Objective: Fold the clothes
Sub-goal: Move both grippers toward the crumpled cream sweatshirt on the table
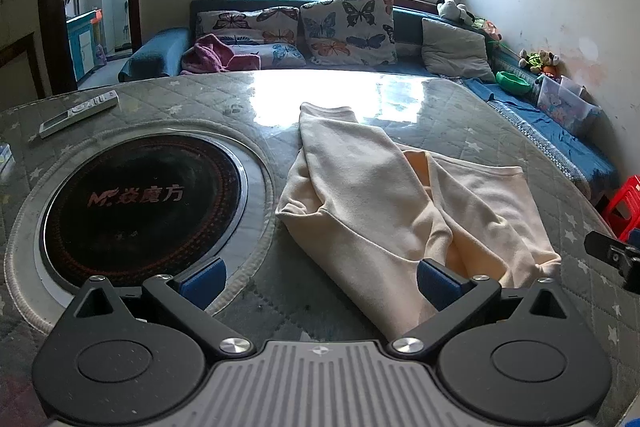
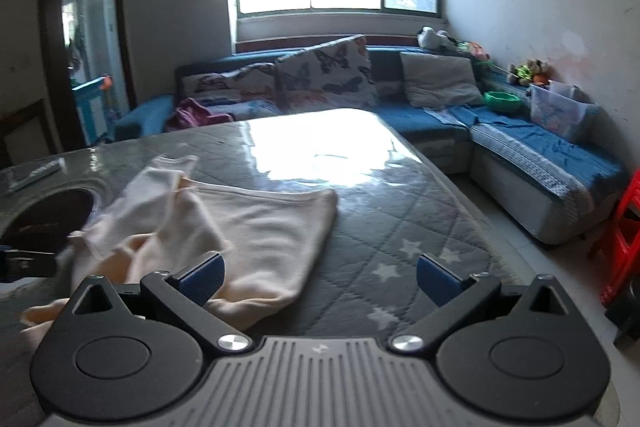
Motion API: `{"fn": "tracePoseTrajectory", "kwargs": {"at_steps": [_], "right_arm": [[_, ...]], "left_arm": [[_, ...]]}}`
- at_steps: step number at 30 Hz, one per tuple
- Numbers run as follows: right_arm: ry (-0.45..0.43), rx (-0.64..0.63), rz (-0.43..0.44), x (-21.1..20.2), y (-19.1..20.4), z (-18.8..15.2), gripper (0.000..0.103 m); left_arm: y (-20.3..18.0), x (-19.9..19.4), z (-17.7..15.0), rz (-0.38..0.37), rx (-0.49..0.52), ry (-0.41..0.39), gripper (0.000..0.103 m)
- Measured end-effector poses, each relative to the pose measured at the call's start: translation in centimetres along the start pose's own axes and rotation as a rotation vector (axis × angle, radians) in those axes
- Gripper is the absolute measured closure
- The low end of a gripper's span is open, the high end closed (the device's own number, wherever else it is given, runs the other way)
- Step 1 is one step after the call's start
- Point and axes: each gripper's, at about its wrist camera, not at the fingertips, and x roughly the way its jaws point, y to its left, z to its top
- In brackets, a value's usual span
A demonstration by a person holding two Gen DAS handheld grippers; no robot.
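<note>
A cream garment [image 1: 384, 203] lies crumpled on the quilted grey table cover [image 1: 200, 95], one sleeve stretched away toward the window. My left gripper [image 1: 320, 279] stands open just short of its near edge, and the right blue pad [image 1: 436, 285] overlaps the cloth. In the right wrist view the same garment [image 2: 256, 223] spreads to the left and centre. My right gripper [image 2: 320, 279] is open above the garment's near right corner, with nothing between its fingers. A black part of the right gripper [image 1: 616, 255] shows at the left view's right edge.
A round black hotplate [image 1: 140, 203] is set into the table to the garment's left. A remote control [image 1: 78, 113] lies at the far left. Behind the table runs a blue sofa [image 2: 520, 143] with butterfly pillows [image 1: 348, 29]. A red stool [image 2: 624, 227] stands on the floor at right.
</note>
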Motion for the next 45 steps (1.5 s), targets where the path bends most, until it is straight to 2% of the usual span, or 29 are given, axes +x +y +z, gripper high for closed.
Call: {"fn": "tracePoseTrajectory", "kwargs": {"at_steps": [4,6,11,22,26,32,37,45], "right_arm": [[-0.008,-0.012,-0.001,-0.1,0.3,-0.2,0.000],[-0.002,-0.032,-0.007,0.1,1.1,-0.1,0.000],[0.019,-0.068,-0.002,1.4,4.0,-0.7,0.000],[0.075,-0.097,0.055,3.0,9.2,-1.8,0.000],[0.065,-0.107,0.107,-0.4,8.6,-2.9,0.000],[0.071,-0.117,0.154,-2.9,6.8,-3.1,0.000],[0.082,-0.109,0.165,-2.5,5.1,-3.7,0.000],[0.094,-0.106,0.162,-3.0,5.2,-3.4,0.000]], "left_arm": [[0.1,0.0,0.0,-0.012,-0.004,0.009,0.000],[-0.2,-0.8,-0.7,-0.003,0.010,-0.022,0.000],[-0.2,-1.3,-1.1,-0.014,0.009,0.019,0.000],[0.5,-1.5,-2.6,0.023,-0.013,0.061,0.000],[0.4,-1.8,-3.0,0.027,-0.015,0.069,0.000],[0.4,-1.9,-3.6,0.029,-0.017,0.085,0.000],[0.5,-2.1,-3.7,0.032,-0.020,0.091,0.000],[0.5,-2.0,-3.4,0.034,-0.021,0.094,0.000]]}}
